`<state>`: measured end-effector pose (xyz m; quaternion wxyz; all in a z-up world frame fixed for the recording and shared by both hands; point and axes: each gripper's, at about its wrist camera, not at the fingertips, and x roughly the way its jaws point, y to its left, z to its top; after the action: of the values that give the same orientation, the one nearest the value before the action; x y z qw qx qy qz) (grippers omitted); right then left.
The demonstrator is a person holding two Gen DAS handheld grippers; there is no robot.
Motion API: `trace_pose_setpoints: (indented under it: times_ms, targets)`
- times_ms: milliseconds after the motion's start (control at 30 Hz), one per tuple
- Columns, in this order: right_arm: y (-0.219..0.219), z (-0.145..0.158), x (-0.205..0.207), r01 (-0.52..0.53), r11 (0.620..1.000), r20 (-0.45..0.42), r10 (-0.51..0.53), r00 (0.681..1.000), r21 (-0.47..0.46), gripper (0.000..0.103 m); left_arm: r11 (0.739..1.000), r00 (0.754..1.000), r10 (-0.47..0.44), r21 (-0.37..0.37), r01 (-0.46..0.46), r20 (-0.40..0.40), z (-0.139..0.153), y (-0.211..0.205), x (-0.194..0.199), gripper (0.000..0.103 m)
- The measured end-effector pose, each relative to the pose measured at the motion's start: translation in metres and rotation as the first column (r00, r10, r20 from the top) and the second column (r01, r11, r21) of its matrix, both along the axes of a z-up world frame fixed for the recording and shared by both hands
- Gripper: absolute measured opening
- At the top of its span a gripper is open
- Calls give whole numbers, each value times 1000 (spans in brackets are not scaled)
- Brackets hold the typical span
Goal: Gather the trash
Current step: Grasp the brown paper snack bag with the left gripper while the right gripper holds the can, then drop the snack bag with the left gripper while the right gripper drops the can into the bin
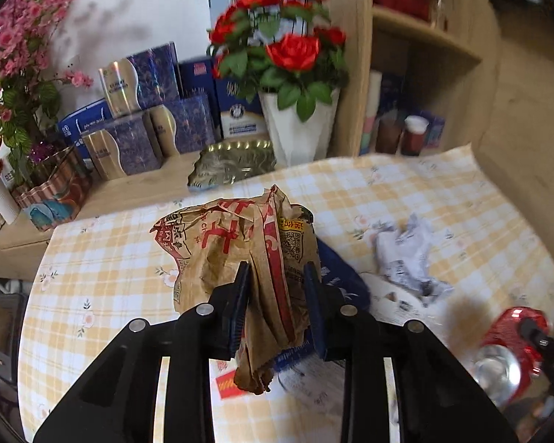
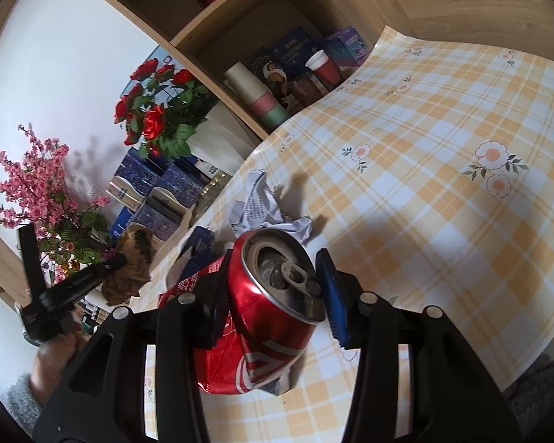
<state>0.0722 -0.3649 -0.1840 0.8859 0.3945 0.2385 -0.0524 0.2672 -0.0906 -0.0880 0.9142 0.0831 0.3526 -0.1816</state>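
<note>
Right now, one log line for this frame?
left gripper: shut on brown paper bag | right gripper: shut on red can | crumpled paper: on table

Brown paper bag (image 1: pixel 240 258) in my left gripper (image 1: pixel 279 306): matt, creased kraft paper, red print. Can (image 2: pixel 277 310) in my right gripper (image 2: pixel 273 295): glossy red metal, dented, dull bare-metal lid. Crumpled sheet (image 1: pixel 410 254): thin white printed paper. Tablecloth (image 1: pixel 110 258): smooth, faintly shiny checked covering. Shelf (image 1: pixel 424 33): matt pale wood grain. My finger pads (image 2: pixel 334 302): ribbed blue plastic.
</note>
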Motion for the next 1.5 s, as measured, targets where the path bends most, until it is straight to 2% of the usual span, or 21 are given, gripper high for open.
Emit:
trace_pose_setpoints:
  times_ms: [167, 300, 433, 467, 533, 600, 667, 833, 933, 1067, 1133, 1200, 1300, 1400, 1500]
  targets:
    - [10, 14, -20, -19, 1000, 20, 19, 1000, 0, 45, 996, 998, -68, -56, 69, 14, 29, 25, -55, 28]
    - [18, 27, -43, -29, 1000, 36, 30, 999, -11, 45, 988, 993, -118, -95, 118, 1, 33, 44, -108, 28]
    - [23, 37, -69, -32, 999, 54, 33, 998, -23, 45, 978, 982, -189, -93, 187, -16, 22, 52, -170, 25]
    - [24, 40, -77, -29, 999, 59, 31, 998, -28, 45, 976, 979, -203, -83, 201, -23, 18, 52, -183, 18]
    - [25, 43, -90, -25, 999, 63, 27, 998, -38, 45, 968, 968, -246, -57, 243, -46, 5, 52, -215, 16]
    - [25, 43, -102, -22, 999, 67, 24, 997, -37, 45, 961, 959, -277, -33, 275, -59, -8, 51, -239, 2]
    - [26, 42, -115, -18, 999, 66, 21, 998, -42, 45, 951, 949, -307, -1, 308, -69, -23, 49, -262, 1]
    - [25, 37, -130, -15, 999, 51, 17, 999, -48, 45, 950, 937, -311, -30, 310, -158, -62, 53, -291, 1]
    - [23, 32, -133, -21, 998, 36, 23, 999, -52, 45, 954, 934, -299, -43, 296, -196, -77, 55, -295, 0]
    - [25, 21, -132, -39, 998, 4, 39, 999, -53, 45, 971, 955, -239, -55, 232, -179, -85, 67, -289, 2]
    - [31, 13, -132, -63, 997, -21, 62, 998, -48, 45, 978, 965, -205, -70, 196, -162, -87, 75, -288, 11]
    - [42, 0, -130, -103, 993, -55, 100, 993, -56, 45, 984, 975, -175, -68, 167, -135, -89, 82, -289, 56]
    - [61, -19, -127, -169, 983, -117, 161, 980, -67, 45, 989, 987, -132, -83, 124, -92, -90, 96, -295, 73]
    - [86, -42, -125, -251, 965, -194, 233, 953, -73, 45, 994, 994, -75, -80, 69, -74, -92, 110, -296, 88]
    - [107, -62, -117, -326, 944, -262, 301, 917, -56, 46, 996, 999, -9, -90, 5, -41, -92, 126, -296, 92]
